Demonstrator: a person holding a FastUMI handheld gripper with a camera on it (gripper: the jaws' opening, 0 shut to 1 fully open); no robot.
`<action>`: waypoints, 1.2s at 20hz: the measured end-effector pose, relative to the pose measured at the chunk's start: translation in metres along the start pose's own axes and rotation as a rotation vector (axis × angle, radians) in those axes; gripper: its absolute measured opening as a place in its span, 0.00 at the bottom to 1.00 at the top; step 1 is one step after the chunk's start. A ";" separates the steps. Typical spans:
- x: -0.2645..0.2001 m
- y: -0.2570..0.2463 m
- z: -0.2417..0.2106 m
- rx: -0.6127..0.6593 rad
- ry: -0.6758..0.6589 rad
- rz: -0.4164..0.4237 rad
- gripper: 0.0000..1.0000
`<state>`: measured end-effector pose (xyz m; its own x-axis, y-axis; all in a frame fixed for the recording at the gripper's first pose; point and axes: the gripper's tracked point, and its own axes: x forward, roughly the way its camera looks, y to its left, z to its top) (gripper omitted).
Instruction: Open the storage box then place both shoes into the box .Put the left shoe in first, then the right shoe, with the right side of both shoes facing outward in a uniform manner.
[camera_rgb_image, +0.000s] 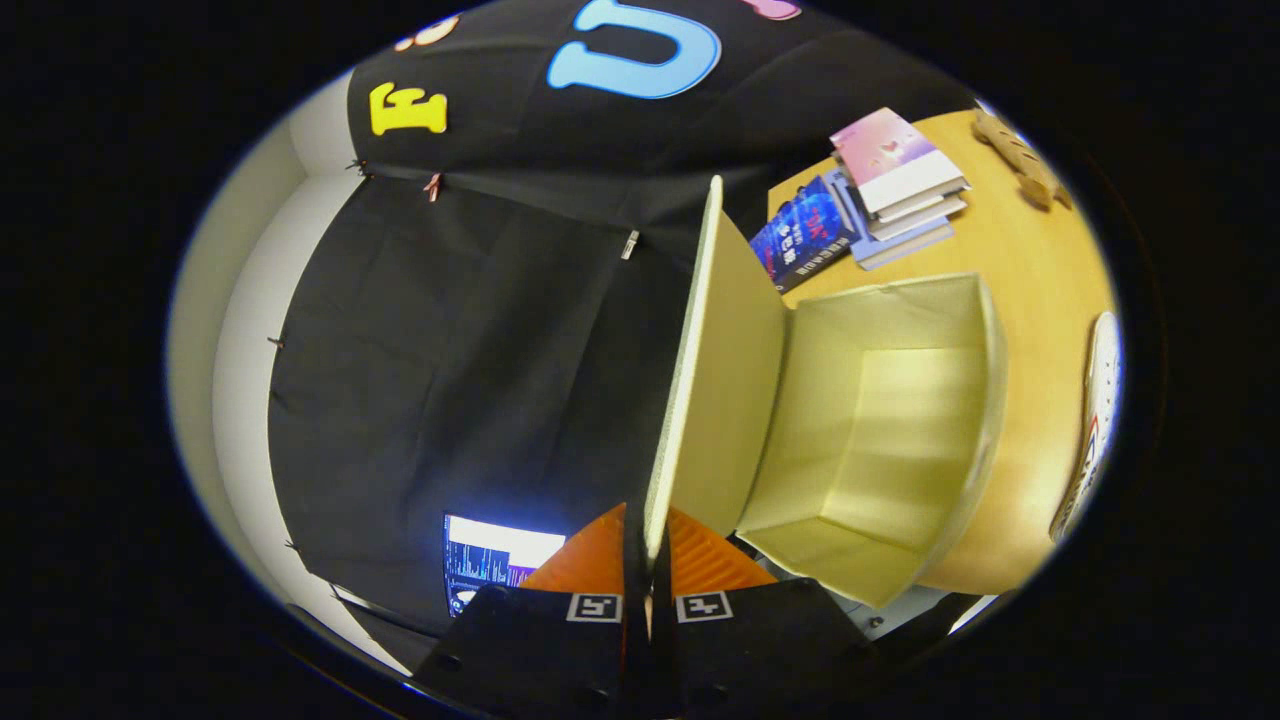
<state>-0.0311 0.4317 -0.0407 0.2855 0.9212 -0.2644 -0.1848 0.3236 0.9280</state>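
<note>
Pale cream board runs straight out from between the two fingers: the gripper (648, 560) is pinched together on the free edge of the storage box's lid (700, 380), one finger on each face of the panel. The lid stands swung up and away from the storage box (880, 440), presumably held there so the opening stays clear for loading. The box's interior lies bare and empty, so neither shoe has gone in yet. It rests on a yellow wooden table (1030, 270). Past the box's far side lies a white shoe (1095, 420), just apart from the box wall, sole edge showing; whether it is the left or the right I cannot tell. Beyond the box, a stack of books (880, 185) sits on the table, well apart from the task.
</note>
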 end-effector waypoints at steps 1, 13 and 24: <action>0.014 0.009 -0.001 -0.001 0.008 -0.001 0.05; 0.173 0.048 -0.033 -0.032 0.046 -0.086 0.08; 0.104 -0.021 0.008 -0.323 -0.090 -0.292 0.98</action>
<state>0.0096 0.5191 -0.0857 0.4473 0.7635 -0.4658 -0.3647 0.6313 0.6845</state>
